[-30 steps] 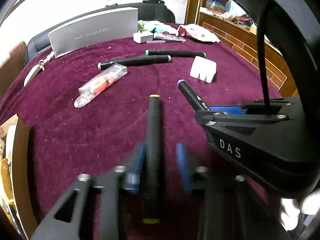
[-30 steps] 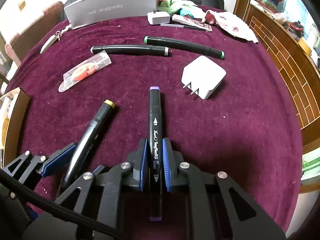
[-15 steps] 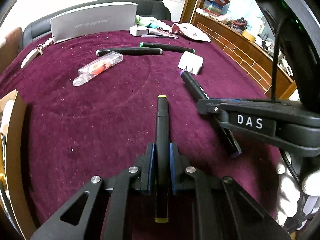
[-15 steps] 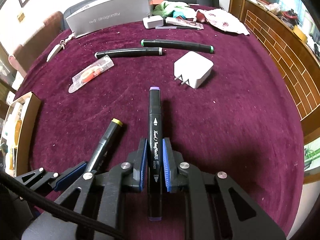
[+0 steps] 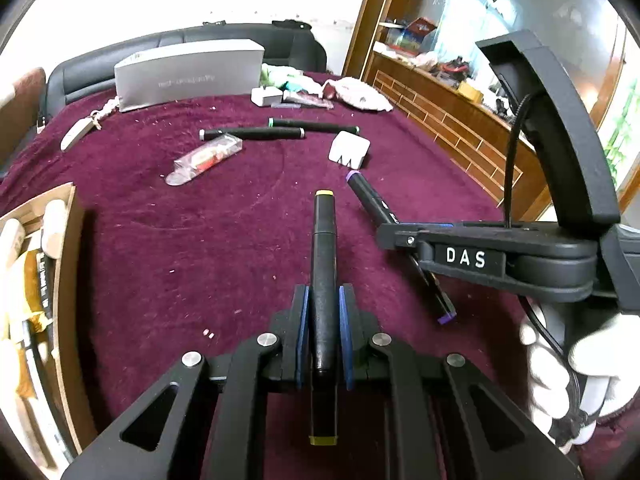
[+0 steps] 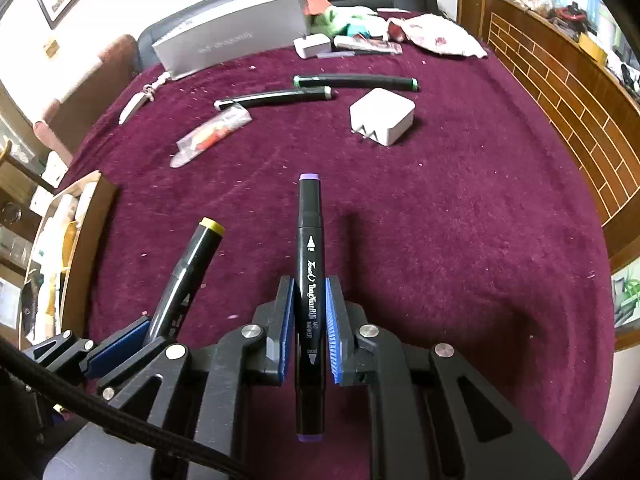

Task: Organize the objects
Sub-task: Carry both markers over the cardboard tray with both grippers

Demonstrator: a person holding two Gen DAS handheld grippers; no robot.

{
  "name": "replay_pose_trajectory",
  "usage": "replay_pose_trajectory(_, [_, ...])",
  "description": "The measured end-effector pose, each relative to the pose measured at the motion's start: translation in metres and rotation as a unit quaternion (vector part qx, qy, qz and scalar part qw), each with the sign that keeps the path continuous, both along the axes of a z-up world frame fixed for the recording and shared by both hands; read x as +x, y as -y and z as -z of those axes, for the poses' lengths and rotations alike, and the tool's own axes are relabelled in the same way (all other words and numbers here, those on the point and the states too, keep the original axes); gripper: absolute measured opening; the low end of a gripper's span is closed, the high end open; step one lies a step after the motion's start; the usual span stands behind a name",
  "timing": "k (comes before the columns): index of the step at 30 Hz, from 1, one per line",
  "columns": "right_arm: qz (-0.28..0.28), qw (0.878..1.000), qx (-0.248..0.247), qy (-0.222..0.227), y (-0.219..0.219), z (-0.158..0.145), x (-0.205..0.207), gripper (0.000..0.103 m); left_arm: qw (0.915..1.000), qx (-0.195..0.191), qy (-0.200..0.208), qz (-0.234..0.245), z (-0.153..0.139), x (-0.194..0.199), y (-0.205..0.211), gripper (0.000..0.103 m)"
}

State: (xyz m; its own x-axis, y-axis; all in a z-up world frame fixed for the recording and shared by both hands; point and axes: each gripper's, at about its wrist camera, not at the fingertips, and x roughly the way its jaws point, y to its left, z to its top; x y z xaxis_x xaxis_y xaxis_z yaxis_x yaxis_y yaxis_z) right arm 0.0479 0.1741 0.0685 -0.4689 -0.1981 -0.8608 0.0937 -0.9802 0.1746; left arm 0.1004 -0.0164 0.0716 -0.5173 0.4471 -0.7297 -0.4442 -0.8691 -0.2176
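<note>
The left gripper [image 5: 323, 338] has its fingers clenched on the yellow-capped marker [image 5: 324, 264], and the right gripper [image 6: 308, 328] has its fingers clenched on the purple-capped marker [image 6: 309, 280]. Each marker runs straight along its gripper's forward axis, one capped end projecting ahead past the blue pads and the other end trailing back between the linkages. Both appear lifted clear of the maroon bench [image 6: 460, 220], though the height is hard to judge.

The 2 held markers lie side by side, the yellow one on the left and angled slightly toward the purple one. Ahead of both, well apart from the fingers, 2 more black markers rest crosswise on the cloth: a grey-capped marker [image 6: 274, 98] and, just behind it, a green-capped marker [image 6: 356, 81]. Their long axes run left to right, roughly at right angles to the held pair. A white charger [image 6: 382, 116] sits near their right end, nearer the right gripper, and a clear packet [image 6: 210, 136] lies to the left.

I judge that grouping the markers would mean carrying the held pair forward and turning them about a quarter turn to lie parallel with those 2. An open wooden box [image 5: 66, 264] at the left edge, closer to the left gripper, could equally be the destination.
</note>
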Motion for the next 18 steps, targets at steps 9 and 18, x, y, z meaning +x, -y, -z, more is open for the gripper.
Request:
replay_pose_trajectory(9, [-0.005,0.999,-0.02,-0.045,-0.001,-0.044,0.03,0.013,0.9984,0.041,-0.018,-0.033,-0.023,0.029,0.063,0.011])
replay_pose_trajectory(18, [-0.026,0.997,-0.034,-0.058,0.018,-0.066,0.042,0.013,0.9929,0.062,-0.034,-0.096,-0.03,0.042,0.13,0.012])
